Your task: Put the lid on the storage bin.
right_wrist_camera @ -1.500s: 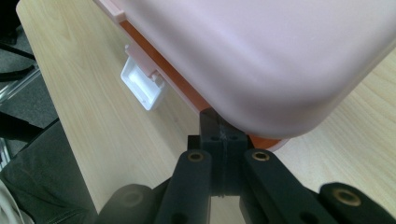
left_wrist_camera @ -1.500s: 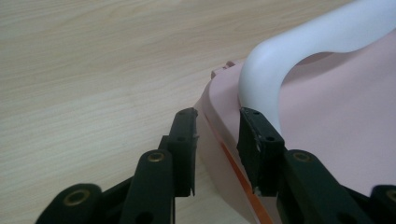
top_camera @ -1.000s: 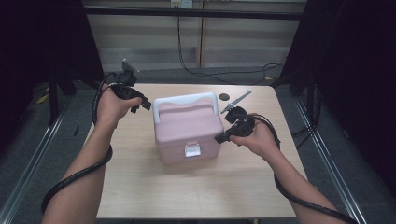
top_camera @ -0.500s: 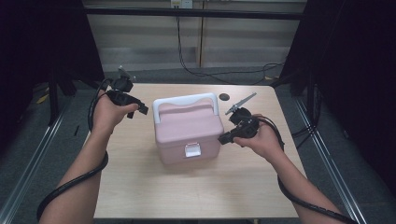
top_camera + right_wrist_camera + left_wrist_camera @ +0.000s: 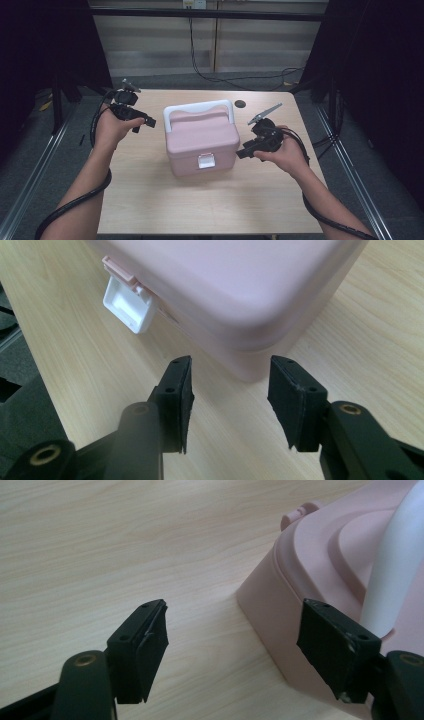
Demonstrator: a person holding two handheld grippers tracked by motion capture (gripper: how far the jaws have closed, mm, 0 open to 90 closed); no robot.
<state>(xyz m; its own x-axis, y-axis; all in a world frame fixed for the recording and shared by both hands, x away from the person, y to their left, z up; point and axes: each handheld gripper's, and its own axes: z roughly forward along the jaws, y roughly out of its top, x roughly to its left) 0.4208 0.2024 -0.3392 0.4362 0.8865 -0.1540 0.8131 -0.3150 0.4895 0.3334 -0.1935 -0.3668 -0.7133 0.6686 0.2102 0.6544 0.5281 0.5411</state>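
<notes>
The pink box (image 5: 201, 136) sits mid-bench (image 5: 150, 200), lid down, white latch (image 5: 205, 160) hanging at its front. Left gripper (image 5: 142, 121) and right gripper (image 5: 243, 151) flank it, jaws just opened, both empty. Nothing is gripped; opening or lifting it seems still ahead.

Light wood-grain table (image 5: 165, 210), rectangular, standing on a grey floor (image 5: 30, 165), with a small dark round spot (image 5: 240, 104) on its top near the far edge. Black curtains (image 5: 45, 45) hang at both sides, and metal rails (image 5: 37, 165) run along the floor beside the table. Pale panelled wall (image 5: 150, 45) behind, with a black cable (image 5: 200, 75) dropping from a wall socket (image 5: 194, 4) and trailing over the floor.
</notes>
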